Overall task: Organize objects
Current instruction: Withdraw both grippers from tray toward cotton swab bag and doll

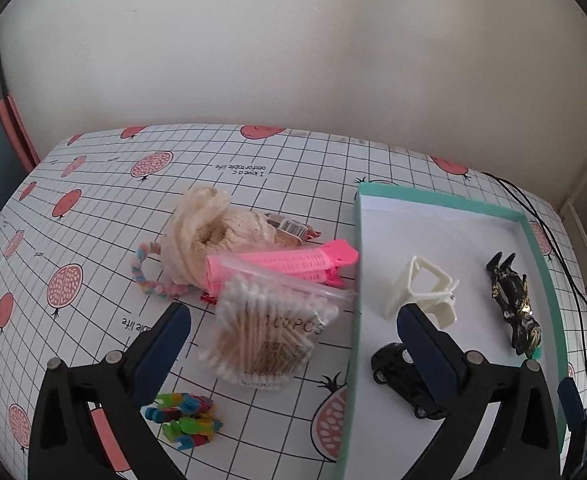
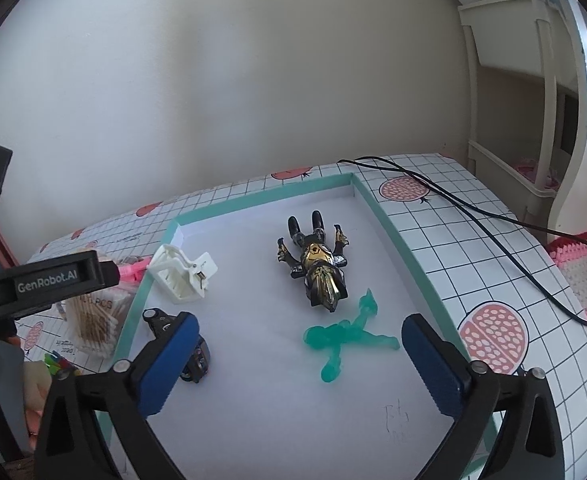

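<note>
A teal-rimmed box [image 1: 445, 200] [image 2: 261, 194] with a white floor holds a white hair claw [image 1: 417, 290] [image 2: 181, 272], a black-and-gold figure [image 1: 515, 304] [image 2: 317, 268], a black toy car [image 1: 401, 372] [image 2: 197, 360] and a translucent green figure [image 2: 345, 336]. My left gripper [image 1: 293, 320] is open above the bag of cotton swabs [image 1: 269, 336] [image 2: 93, 320] beside the box. My right gripper [image 2: 299, 332] is open and empty over the box floor, near the green figure.
On the gridded tablecloth [image 1: 93, 208] left of the box lie a cream knitted bundle [image 1: 209, 232], a pink hair clip [image 1: 285, 268], a pastel hair tie [image 1: 149, 276] and a colourful block toy [image 1: 185, 416]. A black cable [image 2: 473, 216] runs across the table's right side.
</note>
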`<state>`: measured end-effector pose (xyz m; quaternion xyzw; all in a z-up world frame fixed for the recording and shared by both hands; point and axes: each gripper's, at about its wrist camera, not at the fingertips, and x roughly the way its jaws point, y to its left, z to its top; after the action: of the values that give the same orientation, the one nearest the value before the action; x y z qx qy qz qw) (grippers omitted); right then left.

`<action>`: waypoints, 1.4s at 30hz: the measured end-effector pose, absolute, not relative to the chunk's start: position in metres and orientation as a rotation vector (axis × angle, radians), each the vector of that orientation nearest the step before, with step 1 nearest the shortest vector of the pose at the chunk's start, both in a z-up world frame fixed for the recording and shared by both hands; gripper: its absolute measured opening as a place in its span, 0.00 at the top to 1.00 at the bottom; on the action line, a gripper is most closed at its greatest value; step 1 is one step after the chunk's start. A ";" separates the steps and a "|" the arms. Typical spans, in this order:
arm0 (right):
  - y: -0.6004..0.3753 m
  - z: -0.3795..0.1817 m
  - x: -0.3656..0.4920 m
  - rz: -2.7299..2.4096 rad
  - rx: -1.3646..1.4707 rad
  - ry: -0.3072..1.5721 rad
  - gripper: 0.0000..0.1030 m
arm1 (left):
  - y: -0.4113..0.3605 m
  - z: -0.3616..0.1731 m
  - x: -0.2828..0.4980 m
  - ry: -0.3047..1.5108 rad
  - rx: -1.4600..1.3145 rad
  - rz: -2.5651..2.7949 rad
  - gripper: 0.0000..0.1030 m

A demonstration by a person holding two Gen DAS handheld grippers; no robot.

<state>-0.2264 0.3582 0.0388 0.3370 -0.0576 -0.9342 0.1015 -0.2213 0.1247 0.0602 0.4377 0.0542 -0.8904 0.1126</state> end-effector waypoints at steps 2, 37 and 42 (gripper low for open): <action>0.357 0.039 -0.226 -2.764 0.989 -0.162 0.00 | 0.123 0.060 -0.221 0.169 1.278 -2.611 0.00; 0.314 0.051 -0.205 -2.642 0.843 -0.093 0.00 | 0.006 0.081 -0.217 0.440 1.303 -2.584 0.00; 0.303 0.051 -0.204 -2.625 0.852 -0.068 0.00 | 0.000 0.076 -0.210 0.396 1.301 -2.616 0.00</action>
<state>-0.2039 0.3030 0.0509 0.3032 -0.0242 -0.9336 0.1895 -0.2100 0.0003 0.0760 0.4392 0.1335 -0.8832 0.0963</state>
